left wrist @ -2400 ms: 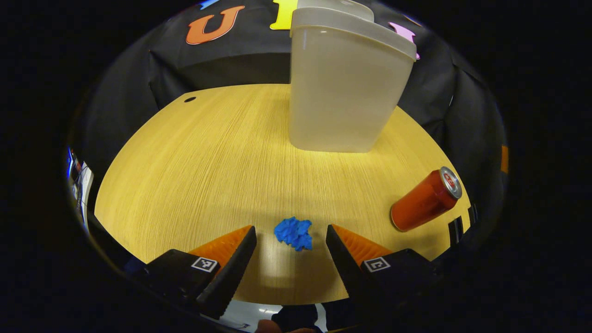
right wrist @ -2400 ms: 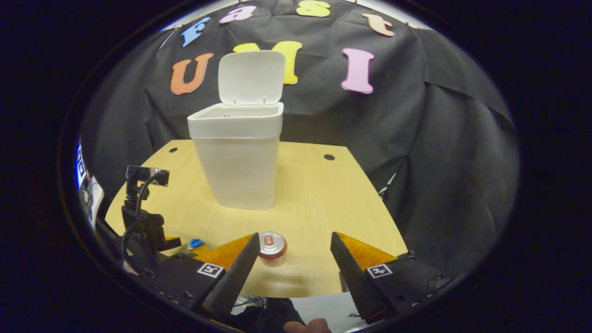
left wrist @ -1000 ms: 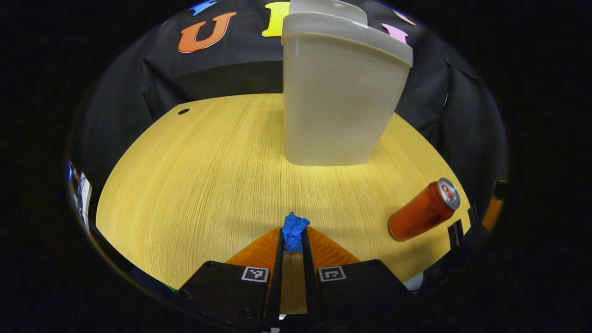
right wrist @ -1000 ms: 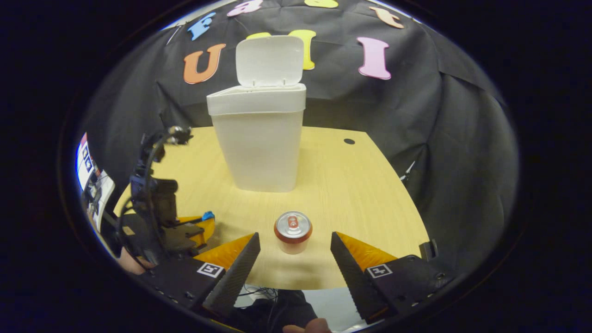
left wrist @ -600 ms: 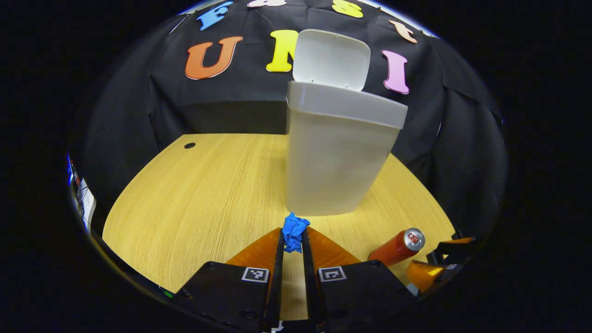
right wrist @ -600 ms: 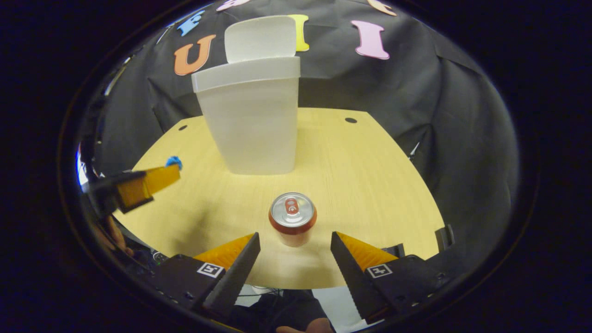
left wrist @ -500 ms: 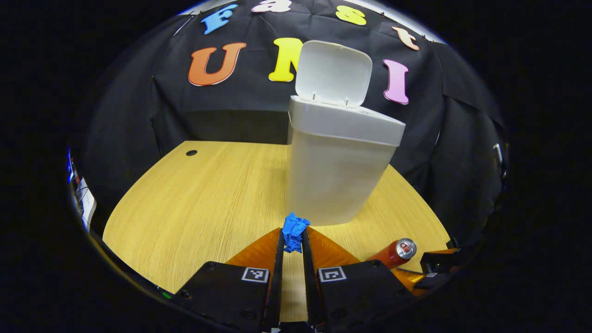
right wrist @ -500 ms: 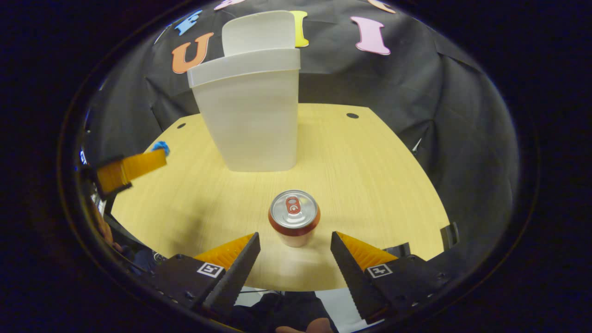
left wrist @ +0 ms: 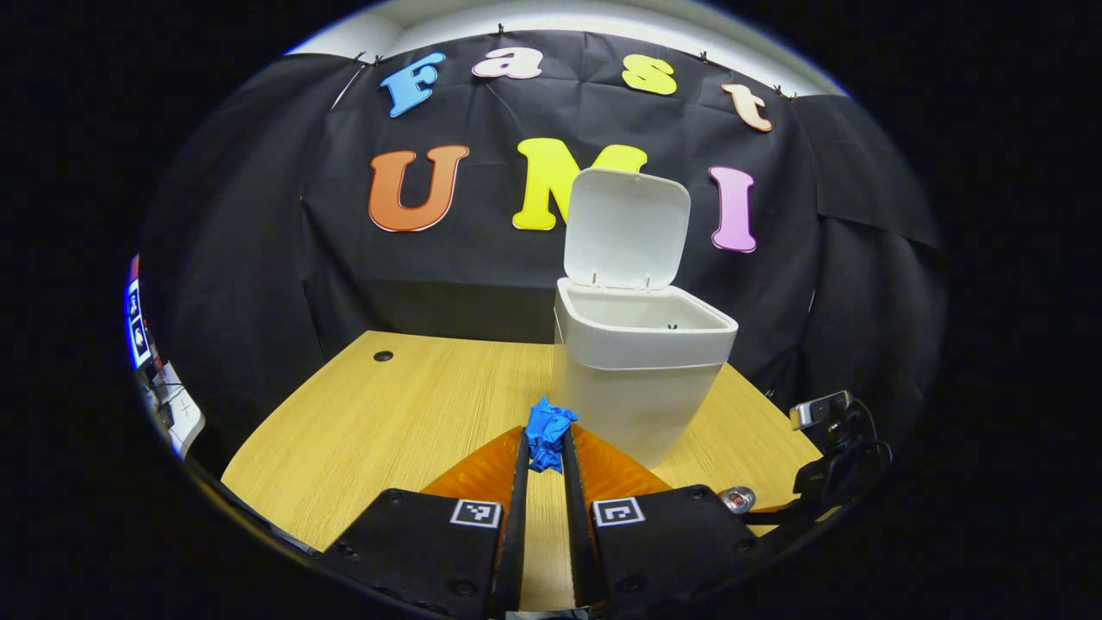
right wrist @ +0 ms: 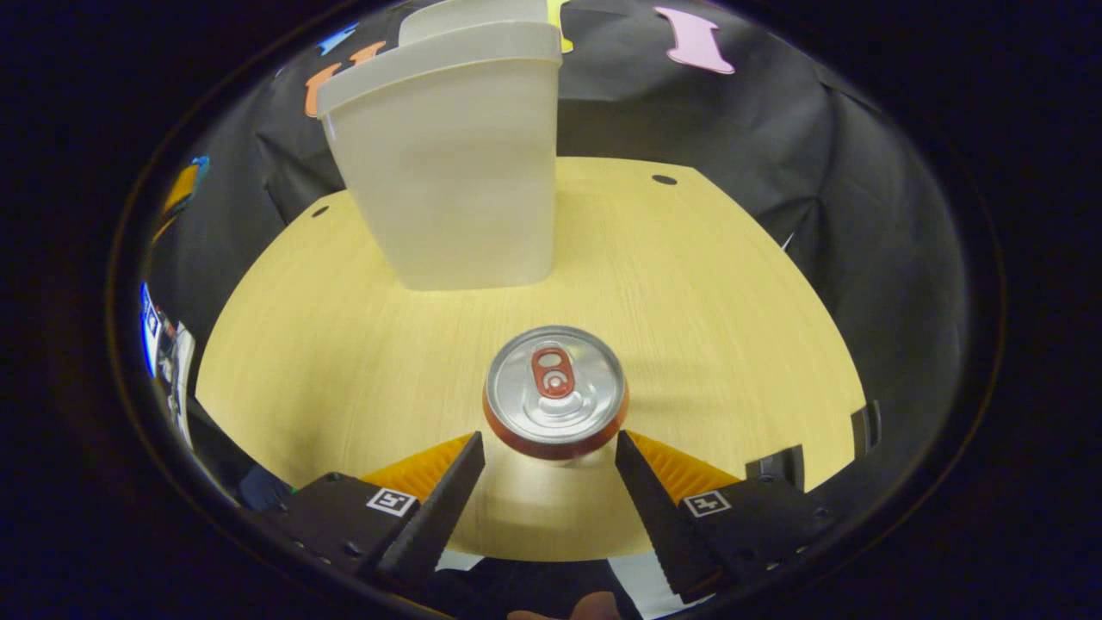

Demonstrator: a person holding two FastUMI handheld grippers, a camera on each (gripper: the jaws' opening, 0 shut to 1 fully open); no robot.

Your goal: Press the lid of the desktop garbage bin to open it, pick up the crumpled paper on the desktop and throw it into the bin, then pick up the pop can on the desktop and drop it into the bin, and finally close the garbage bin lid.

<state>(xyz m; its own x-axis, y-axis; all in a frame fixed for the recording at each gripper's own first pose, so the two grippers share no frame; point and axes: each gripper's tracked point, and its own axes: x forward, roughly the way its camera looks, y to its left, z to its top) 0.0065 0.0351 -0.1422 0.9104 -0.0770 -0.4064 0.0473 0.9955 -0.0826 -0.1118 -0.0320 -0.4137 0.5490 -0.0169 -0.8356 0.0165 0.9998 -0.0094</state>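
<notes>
Since the earlier frame, the left tongs (left wrist: 543, 448) had risen, clamped on the crumpled paper (left wrist: 547, 428), with the open bin (left wrist: 641, 343) just ahead. Right tongs (right wrist: 549, 465) had dropped, spread wide, flanking the pop can (right wrist: 555, 392) on the table (right wrist: 732, 293). Paper's drop seemed next.

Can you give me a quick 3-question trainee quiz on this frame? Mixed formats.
1. True or false: the lid of the garbage bin stands open.
2. Multiple choice: the left gripper is A) open over the table, B) shut on the crumpled paper, C) shut on the can.
3. Short answer: how does the pop can stand, and where is it relative to the right gripper?

Key
1. True; the lid is tipped up behind the open rim.
2. B.
3. Upright on the table, top facing the camera, just ahead of the open fingers and not yet gripped.
</notes>
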